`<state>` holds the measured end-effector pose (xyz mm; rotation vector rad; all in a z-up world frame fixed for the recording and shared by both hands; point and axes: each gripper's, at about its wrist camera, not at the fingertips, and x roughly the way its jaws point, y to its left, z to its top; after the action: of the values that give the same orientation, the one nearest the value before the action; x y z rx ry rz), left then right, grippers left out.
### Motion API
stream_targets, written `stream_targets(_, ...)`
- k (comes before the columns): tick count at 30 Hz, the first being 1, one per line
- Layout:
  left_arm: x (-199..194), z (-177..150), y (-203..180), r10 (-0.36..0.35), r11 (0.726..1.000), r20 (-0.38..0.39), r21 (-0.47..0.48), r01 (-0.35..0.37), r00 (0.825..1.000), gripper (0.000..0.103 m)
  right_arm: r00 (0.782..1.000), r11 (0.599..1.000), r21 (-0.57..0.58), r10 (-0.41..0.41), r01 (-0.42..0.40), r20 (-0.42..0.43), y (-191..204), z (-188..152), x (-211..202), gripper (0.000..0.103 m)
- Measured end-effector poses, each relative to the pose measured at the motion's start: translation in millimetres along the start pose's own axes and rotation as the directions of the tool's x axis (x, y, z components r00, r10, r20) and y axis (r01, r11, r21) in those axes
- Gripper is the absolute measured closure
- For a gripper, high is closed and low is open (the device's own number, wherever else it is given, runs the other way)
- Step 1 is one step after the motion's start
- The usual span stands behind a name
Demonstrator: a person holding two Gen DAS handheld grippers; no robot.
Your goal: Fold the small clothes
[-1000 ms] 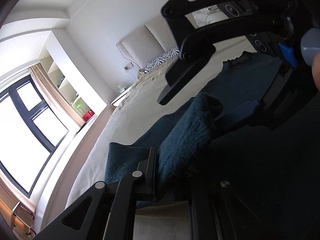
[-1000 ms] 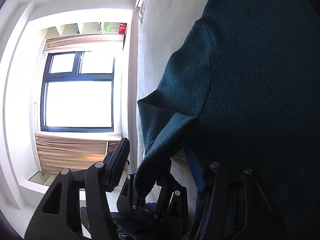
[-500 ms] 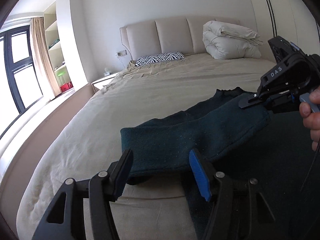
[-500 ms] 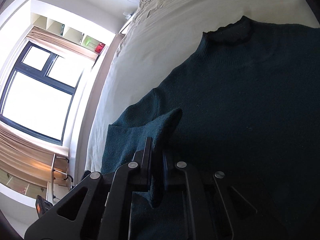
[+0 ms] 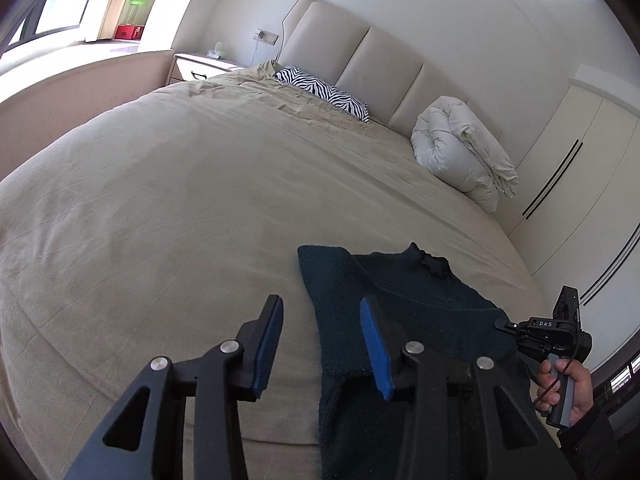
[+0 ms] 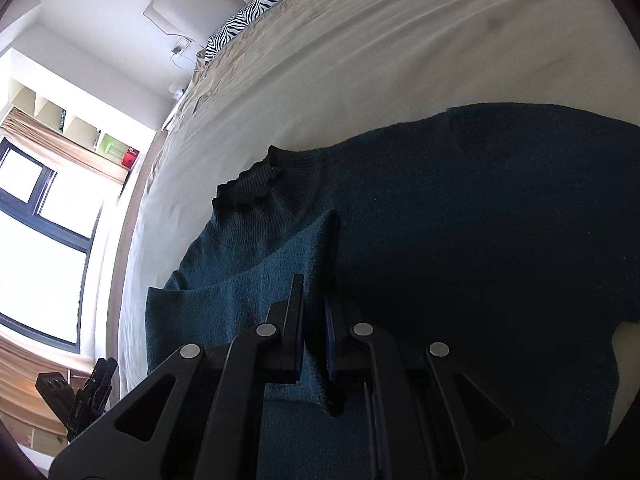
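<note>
A dark teal knit sweater [image 5: 400, 304] lies on the beige bed [image 5: 180, 208], its collar toward the headboard. Its left sleeve [image 6: 260, 280] is folded across the body. My left gripper [image 5: 320, 332] is open and empty, lifted above the sweater's left edge. My right gripper [image 6: 314, 312] is shut on the folded sleeve's cuff over the sweater's body [image 6: 480, 220]. It also shows in the left wrist view [image 5: 548, 332], at the sweater's right side.
A zebra pillow [image 5: 324, 92] and a rolled white duvet [image 5: 460, 152] lie by the padded headboard [image 5: 360, 52]. A nightstand [image 5: 200, 68] stands at the bed's left. A wardrobe [image 5: 580, 168] is on the right, a window [image 6: 36, 216] on the left.
My left gripper let go of the sleeve and pulled back and up. My right gripper carried the sleeve over the sweater's body and laid it flat.
</note>
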<state>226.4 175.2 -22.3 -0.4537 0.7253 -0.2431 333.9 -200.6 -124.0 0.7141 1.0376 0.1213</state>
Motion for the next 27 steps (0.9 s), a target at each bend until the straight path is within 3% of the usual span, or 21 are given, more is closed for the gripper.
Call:
stream_targets(9, 39, 17, -5, -0.116, 0.990, -0.065, -0.082, 0.111, 0.991, 0.071, 0.998, 0.998, 0.023, -0.054, 0.054, 0.010, -27, -13, -5, 0.096)
stream_targets(27, 79, 17, -3, -0.151, 0.984, -0.151, -0.122, 0.133, 0.977, 0.074, 0.998, 0.996, 0.059, -0.063, 0.063, 0.010, -47, -20, -2, 0.096)
